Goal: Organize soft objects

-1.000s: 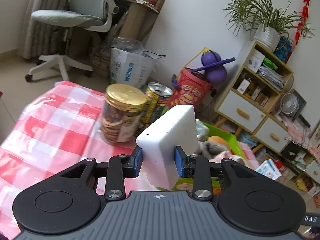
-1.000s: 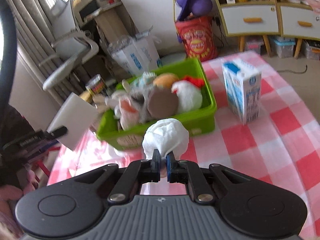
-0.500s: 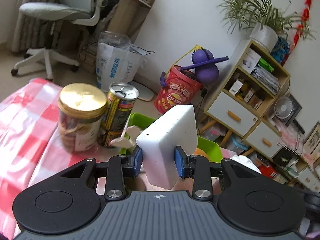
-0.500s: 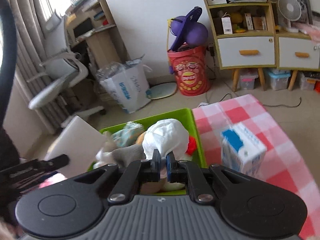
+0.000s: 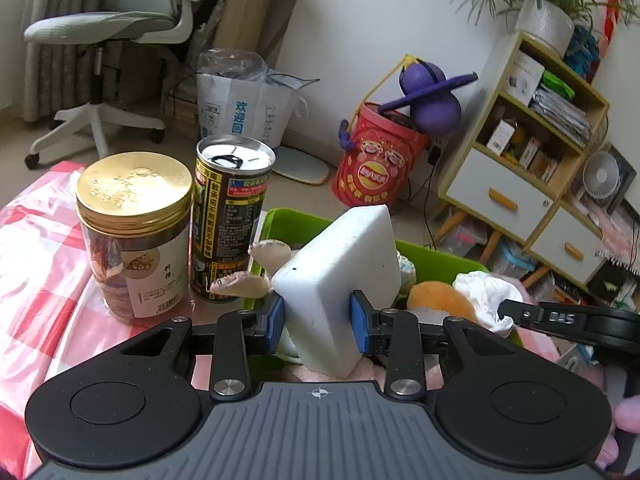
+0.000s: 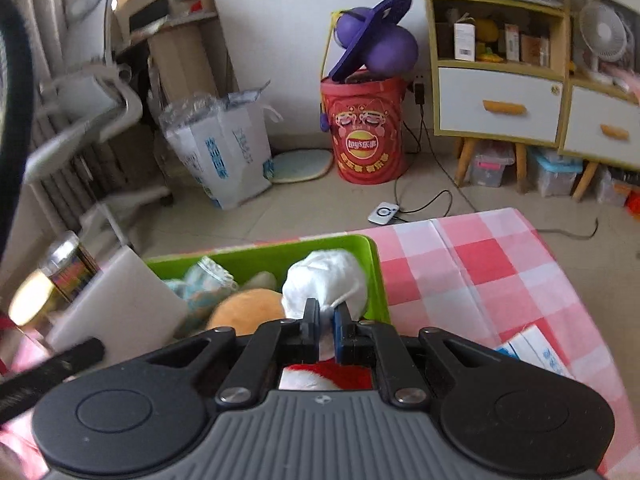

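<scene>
My left gripper point(image 5: 318, 320) is shut on a white sponge block point(image 5: 344, 280) and holds it over the near left part of the green bin point(image 5: 292, 220). My right gripper point(image 6: 326, 316) is shut on a crumpled white cloth point(image 6: 326, 284), held over the right side of the green bin point(image 6: 280, 254). The bin holds several soft toys, among them an orange plush point(image 6: 244, 312) and a red and white one point(image 6: 324, 376). The sponge also shows in the right wrist view point(image 6: 120, 300), and the cloth in the left wrist view point(image 5: 486, 292).
A gold-lidded jar point(image 5: 136, 232) and a tall can point(image 5: 230, 216) stand left of the bin on the red checked tablecloth point(image 6: 480, 264). A milk carton point(image 6: 532, 352) lies at the right. Beyond the table are an office chair, a red snack bucket and a shelf unit.
Both grippers have moved forward over the green bin with their loads. The jar and can now sit closer at the left; the milk carton has slid to the right edge.
</scene>
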